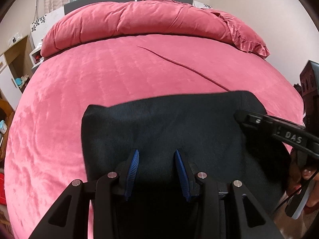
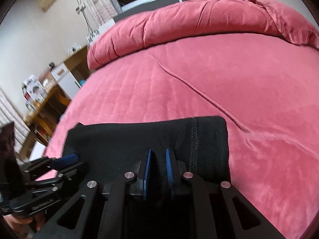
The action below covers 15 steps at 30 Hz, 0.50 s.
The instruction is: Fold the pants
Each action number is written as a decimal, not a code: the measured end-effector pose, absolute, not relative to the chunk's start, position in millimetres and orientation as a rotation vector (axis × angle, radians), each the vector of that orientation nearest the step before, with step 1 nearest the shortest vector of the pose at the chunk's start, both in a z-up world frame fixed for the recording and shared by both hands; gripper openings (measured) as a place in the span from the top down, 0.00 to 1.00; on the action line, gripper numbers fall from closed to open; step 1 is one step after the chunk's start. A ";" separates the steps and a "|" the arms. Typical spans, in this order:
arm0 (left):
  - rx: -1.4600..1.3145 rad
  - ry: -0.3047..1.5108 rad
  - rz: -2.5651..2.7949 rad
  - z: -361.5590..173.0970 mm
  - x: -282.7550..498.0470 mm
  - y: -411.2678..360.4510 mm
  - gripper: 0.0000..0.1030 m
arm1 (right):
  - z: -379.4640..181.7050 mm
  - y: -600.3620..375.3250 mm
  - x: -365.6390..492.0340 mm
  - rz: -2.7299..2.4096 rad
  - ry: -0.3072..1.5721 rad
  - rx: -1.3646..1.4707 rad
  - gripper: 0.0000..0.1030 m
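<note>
**Black pants folded at near edge of pink bed, both grippers over them**

Far left, right wrist view: wooden shelving against the wall, cluttered, blurred; the left gripper enters low from that side, blue pads at the pants' left edge; whether it touches the cloth I cannot tell.

Centre, left wrist view: left gripper fingers spread wide, nothing between them, poised over the black pants; the pants lie as a compact folded rectangle on the pink bedspread, near its front edge; a long crease runs diagonally across the spread beyond them; a rolled pink duvet sits well apart at the headboard end.

Right: the right gripper fingers stand apart with a narrow gap, nothing visibly pinched, over the pants beside a stitched seam; in the left wrist view the right gripper reaches in from the right, tip over the pants' right corner.
</note>
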<state>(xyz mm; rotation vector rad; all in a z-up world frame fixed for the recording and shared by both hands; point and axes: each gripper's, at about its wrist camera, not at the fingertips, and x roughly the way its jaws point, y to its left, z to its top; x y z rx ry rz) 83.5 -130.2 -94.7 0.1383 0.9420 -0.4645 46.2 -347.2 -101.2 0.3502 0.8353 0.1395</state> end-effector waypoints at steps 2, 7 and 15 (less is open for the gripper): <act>0.107 0.951 -0.490 -90.8 71.0 -119.5 0.63 | -94.1 -344.8 27.0 0.138 0.847 0.326 0.83; 0.109 0.938 -0.537 -98.6 28.9 -94.8 0.63 | -96.4 -346.3 -22.6 0.123 0.897 0.257 0.82; 0.093 0.931 -0.595 -92.7 -4.0 -72.8 0.59 | -95.5 -366.5 -58.5 0.041 0.900 0.302 0.80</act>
